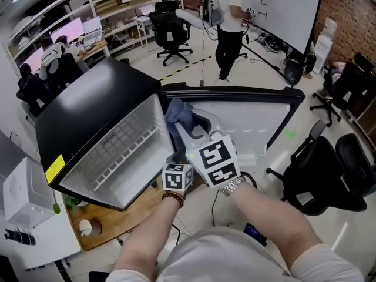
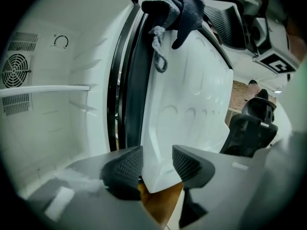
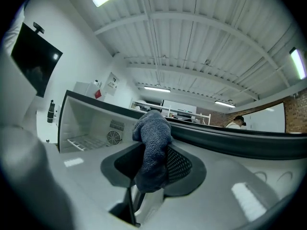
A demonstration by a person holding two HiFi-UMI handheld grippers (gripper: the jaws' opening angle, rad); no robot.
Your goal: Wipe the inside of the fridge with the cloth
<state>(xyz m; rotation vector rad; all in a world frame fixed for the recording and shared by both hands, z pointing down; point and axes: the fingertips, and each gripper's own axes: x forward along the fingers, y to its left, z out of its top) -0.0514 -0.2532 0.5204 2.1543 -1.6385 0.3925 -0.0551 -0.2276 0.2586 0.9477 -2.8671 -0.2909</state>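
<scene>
Room: an office floor is seen behind, with shelving, a whiteboard (image 1: 288, 10), black chairs (image 1: 170, 34) and a standing person (image 1: 229, 22).
Cloth: the blue-grey cloth (image 3: 152, 147) is held up at the upper edge of the open door, by the hinge corner; it is bunched, with a loose end hanging.
Right gripper: the right gripper (image 3: 153, 164) is clenched on the cloth, which is pinched between both pads.
Fridge: the black fridge (image 1: 88, 98) is set at the front edge of a wooden desk (image 1: 117, 222); a white interior, a wire shelf (image 1: 126, 151) and a round fan grille (image 2: 17, 71) are exposed.
Door: the fridge door (image 1: 247, 122) is swung wide, its white liner turned up.
Left gripper: the left gripper (image 2: 157, 164) is kept released, jaws apart astride the door's lower corner.
</scene>
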